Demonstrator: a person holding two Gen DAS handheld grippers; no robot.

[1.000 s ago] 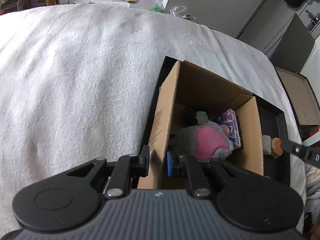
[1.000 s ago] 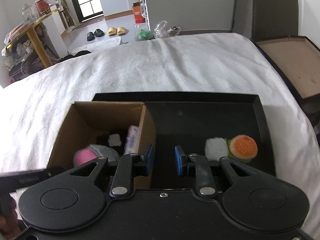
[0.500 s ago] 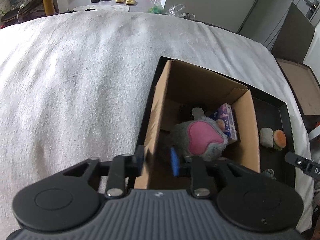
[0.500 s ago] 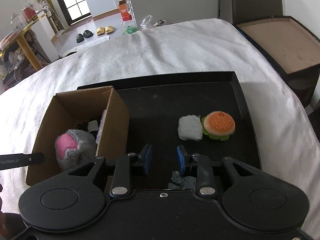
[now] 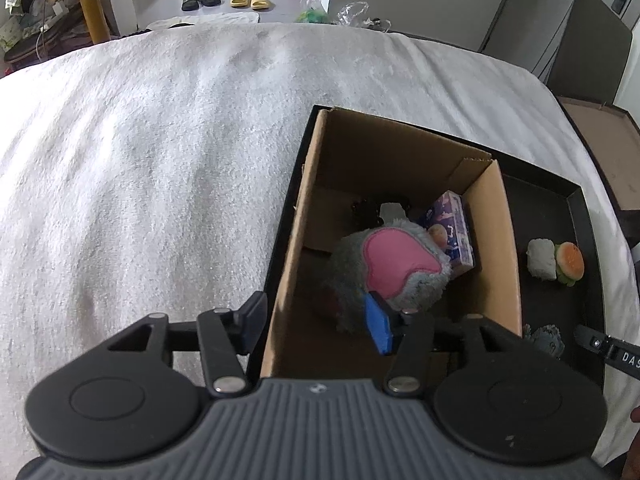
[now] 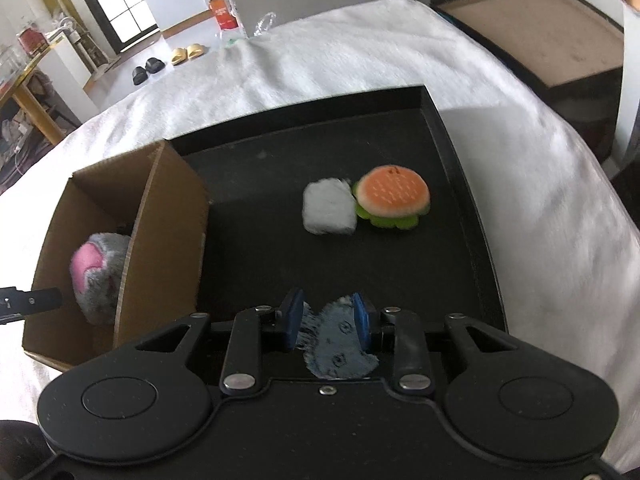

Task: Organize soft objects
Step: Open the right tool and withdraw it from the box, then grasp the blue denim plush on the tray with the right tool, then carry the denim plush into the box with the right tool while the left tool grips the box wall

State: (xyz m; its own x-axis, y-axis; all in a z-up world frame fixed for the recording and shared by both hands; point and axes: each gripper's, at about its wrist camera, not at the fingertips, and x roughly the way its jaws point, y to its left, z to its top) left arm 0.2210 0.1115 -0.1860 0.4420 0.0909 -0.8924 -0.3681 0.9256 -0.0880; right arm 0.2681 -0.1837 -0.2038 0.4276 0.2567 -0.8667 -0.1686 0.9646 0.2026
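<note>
- Left wrist view: my left gripper has its jaws wide apart, straddling the near left wall of the cardboard box; one finger hangs outside over the tray rim, the other sits inside the box, just beside the gray and pink plush toy.
- The toy fills the near middle of the box; behind it a purple packet leans on the right wall, and a small dark and white item in the far corner is too dim to name.
- The box stands at the left end of the black tray, its left wall close along the tray's edge.
- Left of the tray the white blanket spreads wide and flat.
- Right of the box, a white pad and a burger toy touch each other near the tray's right rim.
- Right wrist view: my right gripper has its jaws apart on either side of a blue-gray fuzzy piece near the tray's front edge; I cannot tell whether the pads touch it.
- Ahead lies bare tray floor, then the white pad and burger toy side by side, well short of the far rim.
- The box stands to the left, its right wall near my left-hand finger, with the plush toy inside.
</note>
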